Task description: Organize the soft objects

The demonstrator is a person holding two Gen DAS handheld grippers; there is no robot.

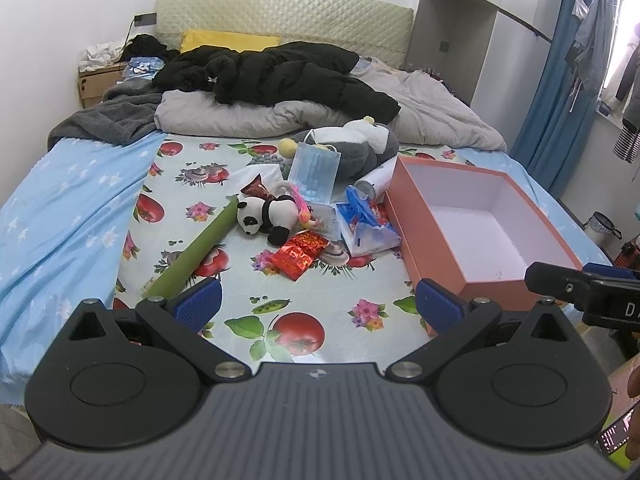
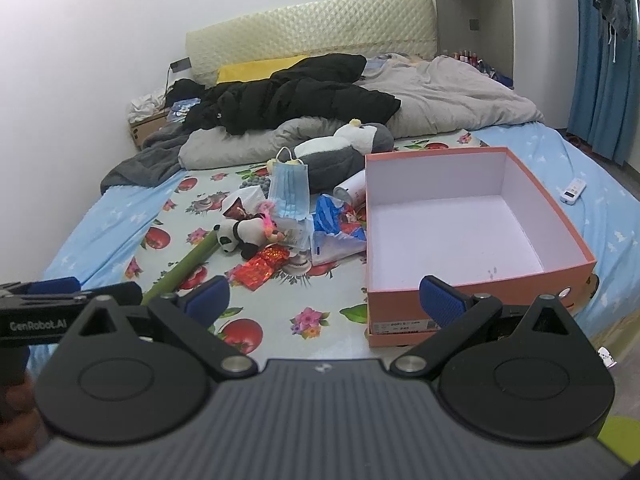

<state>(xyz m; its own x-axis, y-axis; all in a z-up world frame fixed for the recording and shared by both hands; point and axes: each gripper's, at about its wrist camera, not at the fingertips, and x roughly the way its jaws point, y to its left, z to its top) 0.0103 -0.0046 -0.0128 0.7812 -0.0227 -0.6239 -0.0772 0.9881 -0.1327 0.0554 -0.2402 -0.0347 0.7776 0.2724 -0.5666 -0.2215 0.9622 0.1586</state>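
A small panda plush [image 1: 267,214] [image 2: 239,235] lies on the fruit-print sheet in a heap of clutter. Behind it rests a large grey and white penguin plush [image 1: 352,142] [image 2: 340,150]. A blue face mask [image 1: 315,173] [image 2: 290,192] leans against the penguin. An open orange box [image 1: 432,236] [image 2: 384,304] with a white, bare inside stands to the right of the heap. My left gripper [image 1: 318,304] is open above the near sheet, well short of the heap. My right gripper [image 2: 324,300] is open too, its right finger in front of the box's near wall.
A green roll [image 1: 190,252] [image 2: 182,270] lies diagonally left of the panda. Red foil packets [image 1: 298,254] [image 2: 262,266], blue-and-white bags [image 1: 366,224] [image 2: 338,226] and a white can [image 1: 374,182] [image 2: 352,192] fill the heap. A black coat [image 1: 280,72] and grey duvet lie behind. A remote [image 2: 573,191] lies right of the box.
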